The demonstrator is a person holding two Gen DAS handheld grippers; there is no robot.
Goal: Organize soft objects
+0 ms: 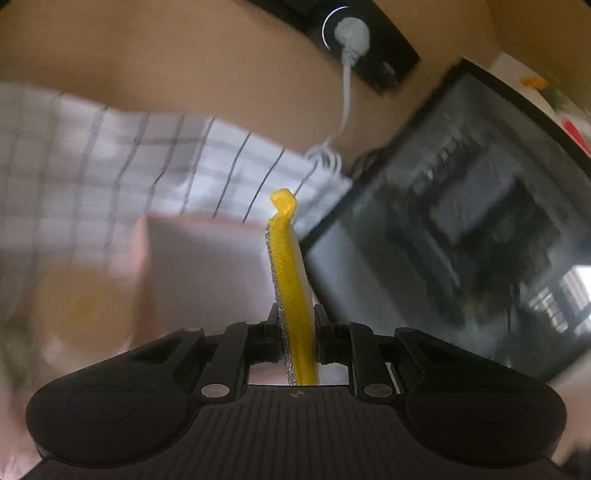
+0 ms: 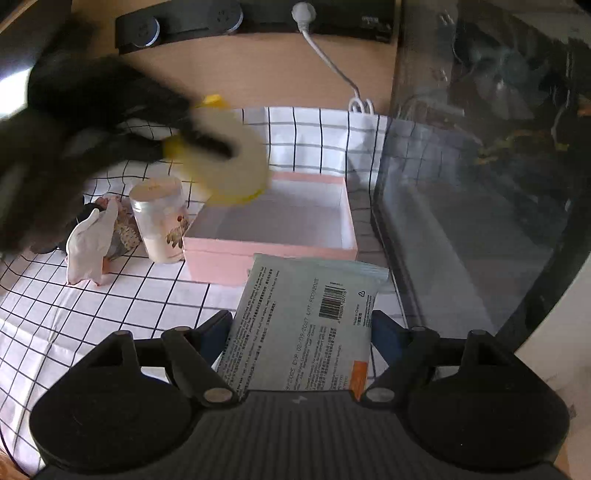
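Observation:
My left gripper [image 1: 297,321] is shut on a thin yellow scrub pad [image 1: 290,266] that stands edge-on between the pads. In the right wrist view the same round pad [image 2: 229,158] hangs, blurred, over the back left corner of an open pink box [image 2: 221,258], with the left gripper [image 2: 207,142] dark and smeared behind it. My right gripper [image 2: 301,321] is shut on a pale blue-grey packet [image 2: 306,325] with a barcode, gripped by its two side edges just in front of the box. The box interior looks bare.
A white cloth with a black grid [image 2: 92,314] covers the table. A lidded jar [image 2: 162,218] and a white bird figurine [image 2: 90,243] stand left of the box. A glass tank [image 2: 480,184] walls off the right side. A power strip [image 2: 258,14] with a white cable [image 2: 332,66] runs along the back.

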